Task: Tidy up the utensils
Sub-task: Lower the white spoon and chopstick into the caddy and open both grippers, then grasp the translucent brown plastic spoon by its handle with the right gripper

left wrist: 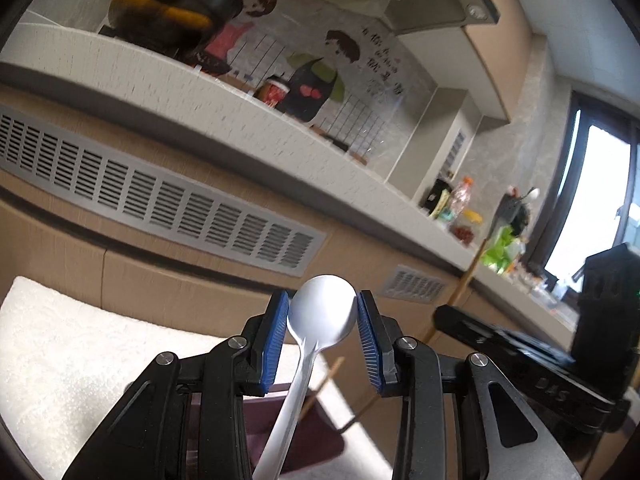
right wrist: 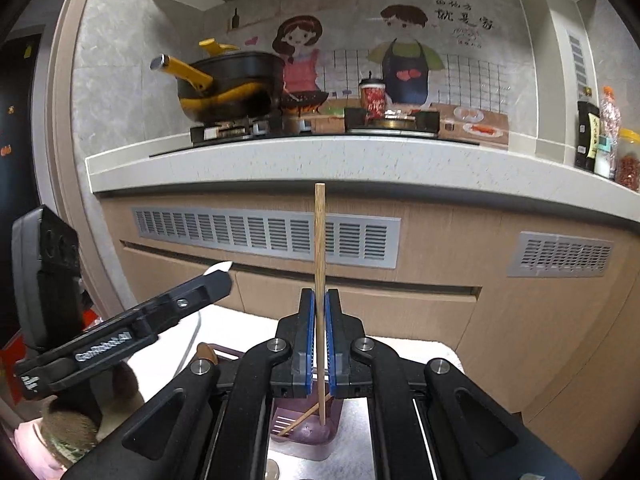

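The left gripper point(left wrist: 322, 312) pinches the round bowl of a white plastic spoon point(left wrist: 316, 328). The right gripper point(right wrist: 319, 316) squeezes a thin wooden chopstick point(right wrist: 319, 248) upright over a purple plastic holder point(right wrist: 304, 428)

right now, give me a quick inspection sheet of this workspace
surface: white mat below both grippers
job's things: white spoon, chopstick upright, purple holder with another chopstick leaning inside
clutter: nothing seen on the mat
grippers: left gripper pads beside the spoon bowl, grip unclear; right gripper shut on the chopstick
cables: nothing seen
surroundings: counter, pot on stove, red cup, bottles, vent grilles
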A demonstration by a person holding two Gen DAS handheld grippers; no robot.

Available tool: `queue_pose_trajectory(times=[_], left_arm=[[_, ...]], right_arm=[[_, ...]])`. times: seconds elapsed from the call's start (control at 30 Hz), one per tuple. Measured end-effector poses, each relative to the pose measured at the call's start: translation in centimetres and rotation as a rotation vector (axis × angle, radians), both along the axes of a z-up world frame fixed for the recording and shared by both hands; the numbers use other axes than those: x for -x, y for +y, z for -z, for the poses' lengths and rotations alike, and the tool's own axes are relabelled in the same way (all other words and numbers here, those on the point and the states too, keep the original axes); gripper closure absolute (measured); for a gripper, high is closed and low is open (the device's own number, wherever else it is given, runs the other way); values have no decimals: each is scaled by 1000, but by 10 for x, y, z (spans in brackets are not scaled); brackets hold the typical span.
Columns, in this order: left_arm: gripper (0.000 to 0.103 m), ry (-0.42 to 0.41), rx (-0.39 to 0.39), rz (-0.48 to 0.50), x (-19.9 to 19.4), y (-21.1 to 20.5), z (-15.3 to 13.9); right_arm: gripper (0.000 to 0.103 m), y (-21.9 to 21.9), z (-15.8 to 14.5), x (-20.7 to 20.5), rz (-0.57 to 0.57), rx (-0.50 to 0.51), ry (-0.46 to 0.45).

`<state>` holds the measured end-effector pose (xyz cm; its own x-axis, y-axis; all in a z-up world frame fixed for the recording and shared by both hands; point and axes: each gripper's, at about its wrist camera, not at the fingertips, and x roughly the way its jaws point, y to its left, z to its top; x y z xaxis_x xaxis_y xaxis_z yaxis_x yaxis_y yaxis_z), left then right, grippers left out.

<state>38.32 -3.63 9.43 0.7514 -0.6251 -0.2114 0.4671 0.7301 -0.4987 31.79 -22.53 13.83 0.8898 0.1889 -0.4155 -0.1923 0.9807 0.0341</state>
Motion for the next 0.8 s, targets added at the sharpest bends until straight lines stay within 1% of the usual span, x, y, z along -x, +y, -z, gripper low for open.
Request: queue_pose_trajectory(times=[0.17,0.27,0.3,0.33,0.37,0.4,0.43,0.47,0.5,0.57,0.63,0.7,0.8], left_arm=[[67,6,-24,-34,-18,-1,26],[66,29,-37,-51,-25,1,44],[61,49,-47,-50,-27,1,50],[51,74,-59,-48,-28,2,56],[48,101,-77,-57,-27,5,63],[46,116,-86,-65,-25,8,66],[46,133,-98,-70,-22,13,69],[45,146,-109,-75,-19,17,70],[44,163,-124,-89,-13,22,71],[42,187,-161,-119,-1,33,71],[37,207,-219,-159,13,41,69],[33,222,-267,-191,28,47,70],[33,237,-324,-205,50,51,73]], right_arm=[[98,2,19,-14,-1,-11,33],[98,3,34,-24,-12,-25,69],[98,3,42,-26,-17,-30,87],[97,4,50,-28,-28,-28,107],[94,6,56,-28,-42,-25,125],[82,7,64,-29,-54,-18,151],[64,7,72,-29,-51,-8,168],[58,7,77,-28,-41,2,173],[54,7,82,-24,-23,20,170],[54,8,91,-16,-6,57,173],[52,7,101,-6,5,86,194],[39,6,108,3,20,115,207],[29,6,118,20,49,167,208]])
